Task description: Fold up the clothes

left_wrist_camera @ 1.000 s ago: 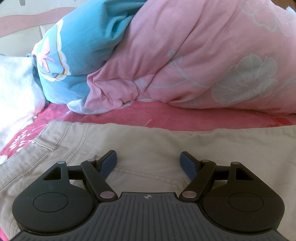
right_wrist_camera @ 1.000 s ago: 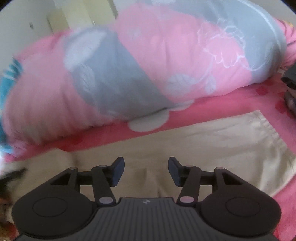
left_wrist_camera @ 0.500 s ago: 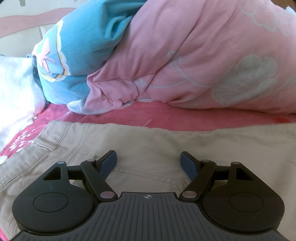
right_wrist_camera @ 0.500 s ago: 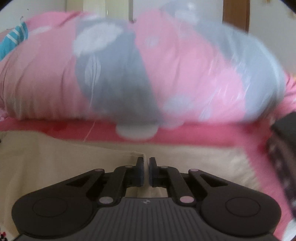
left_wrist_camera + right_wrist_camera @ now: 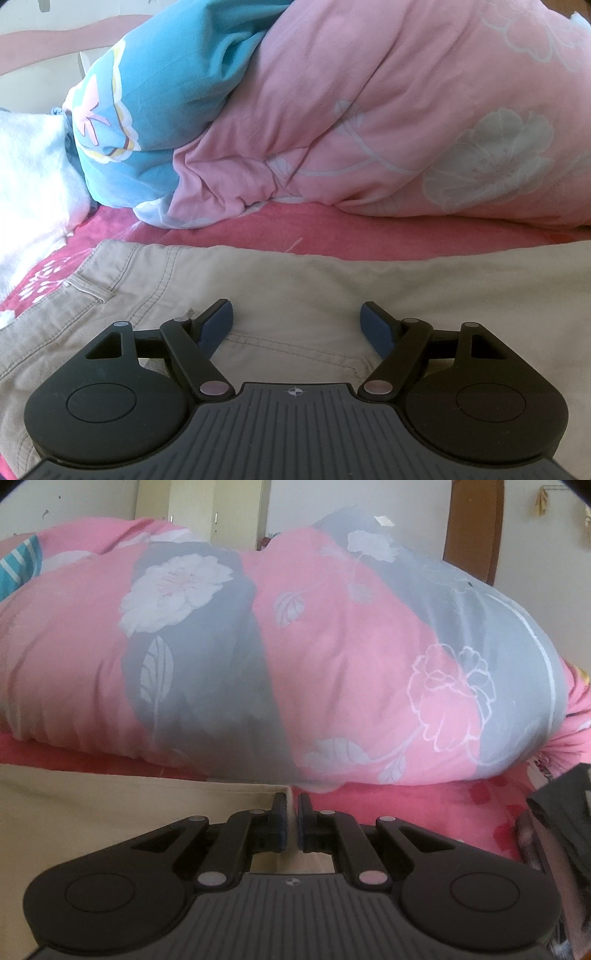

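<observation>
Beige trousers (image 5: pixel 295 295) under spread left fingers (image 5: pixel 218 325), hem pinched between right fingers (image 5: pixel 277 823)

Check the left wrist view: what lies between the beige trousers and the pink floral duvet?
Only a bare strip of red bedsheet separates the beige trousers from the pink floral duvet; the left wrist view shows it.

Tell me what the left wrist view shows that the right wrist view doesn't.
Left wrist only: the open left gripper over the waistband end of the beige trousers, their belt loop, a blue quilt section, a white towel.

Right wrist only: the right gripper shut on the trousers' hem edge, a wardrobe, a dark object.

Both: the trousers, the pink floral quilt, the red bedsheet.
</observation>
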Action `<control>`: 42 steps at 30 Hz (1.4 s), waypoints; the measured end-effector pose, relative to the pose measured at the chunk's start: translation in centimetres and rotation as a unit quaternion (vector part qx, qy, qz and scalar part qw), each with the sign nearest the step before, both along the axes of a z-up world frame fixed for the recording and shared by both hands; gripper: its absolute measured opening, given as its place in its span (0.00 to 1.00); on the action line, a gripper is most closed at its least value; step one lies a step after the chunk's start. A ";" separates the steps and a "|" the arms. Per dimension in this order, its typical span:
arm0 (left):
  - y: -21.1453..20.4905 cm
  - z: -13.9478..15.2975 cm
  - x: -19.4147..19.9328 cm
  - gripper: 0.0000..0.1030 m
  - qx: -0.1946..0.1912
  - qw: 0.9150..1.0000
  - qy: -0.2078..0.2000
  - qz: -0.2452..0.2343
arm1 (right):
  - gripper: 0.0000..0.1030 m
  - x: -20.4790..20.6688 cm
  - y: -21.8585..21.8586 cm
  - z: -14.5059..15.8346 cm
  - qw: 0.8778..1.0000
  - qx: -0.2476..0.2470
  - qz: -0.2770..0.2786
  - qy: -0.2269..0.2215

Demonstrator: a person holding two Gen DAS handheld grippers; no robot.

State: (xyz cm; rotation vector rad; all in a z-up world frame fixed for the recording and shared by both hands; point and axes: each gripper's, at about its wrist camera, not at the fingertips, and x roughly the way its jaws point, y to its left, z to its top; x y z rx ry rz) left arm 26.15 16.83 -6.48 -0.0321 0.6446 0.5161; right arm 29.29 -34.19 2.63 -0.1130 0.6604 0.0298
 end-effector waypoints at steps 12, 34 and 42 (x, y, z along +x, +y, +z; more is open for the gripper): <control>0.0 -0.1 0.0 0.75 0.001 1.000 -0.001 0.002 | 0.33 4.7 -2.8 -6.9 0.997 0.005 -0.023 0.076; 0.0 0.0 -0.1 0.75 0.001 1.000 -0.002 0.002 | 0.65 2.3 -4.1 -3.5 0.992 -0.062 0.034 0.103; -0.1 0.0 -0.1 0.75 0.003 1.000 -0.001 0.001 | 0.51 1.3 -3.4 0.7 0.997 0.015 0.047 0.058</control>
